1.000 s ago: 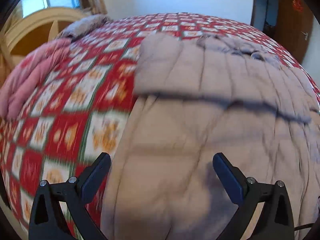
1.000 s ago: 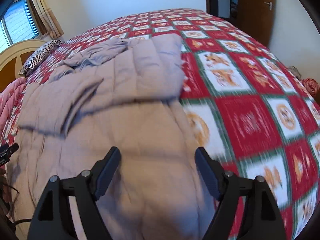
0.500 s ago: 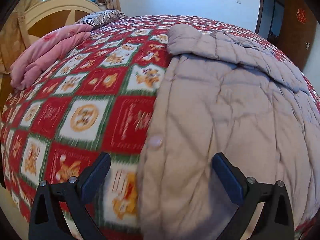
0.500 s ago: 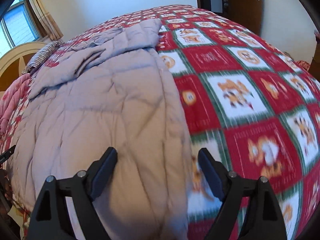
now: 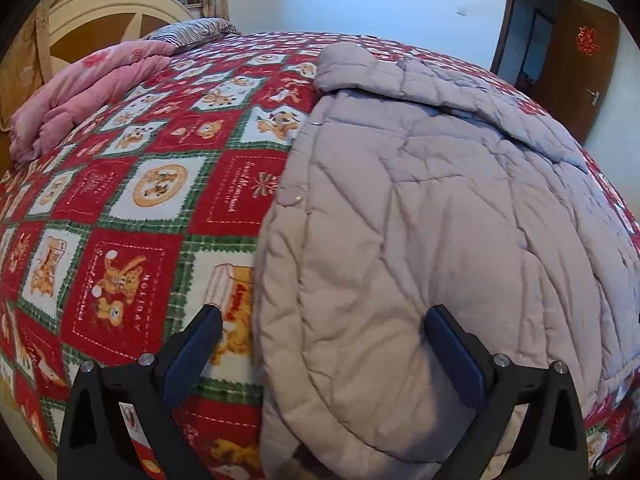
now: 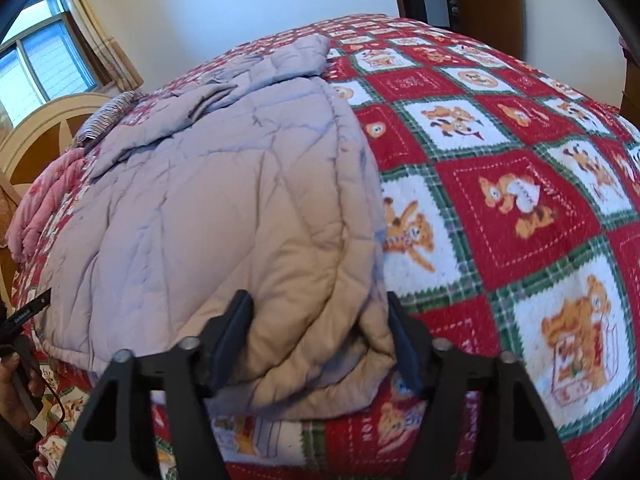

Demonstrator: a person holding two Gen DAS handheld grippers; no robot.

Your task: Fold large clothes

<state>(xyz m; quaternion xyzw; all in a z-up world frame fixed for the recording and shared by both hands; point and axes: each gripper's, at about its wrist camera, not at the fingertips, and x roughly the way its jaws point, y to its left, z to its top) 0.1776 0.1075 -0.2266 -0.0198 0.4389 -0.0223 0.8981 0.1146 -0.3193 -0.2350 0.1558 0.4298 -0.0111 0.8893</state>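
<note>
While the right gripper (image 6: pixel 320 332) sits spread around the near hem of the quilted grey coat (image 6: pixel 208 208), the left gripper (image 5: pixel 322 344) is spread over its other corner. Beneath, the bedspread (image 5: pixel 120 272) reads "HOLIDAY".

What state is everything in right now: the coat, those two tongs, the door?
Grey quilted coat: spread flat on the bed, sleeve folded across.
Left tongs: open, straddling the coat's hem.
Right tongs: open, around the hem corner.
Pink blanket: bunched.
Door: open.
</note>
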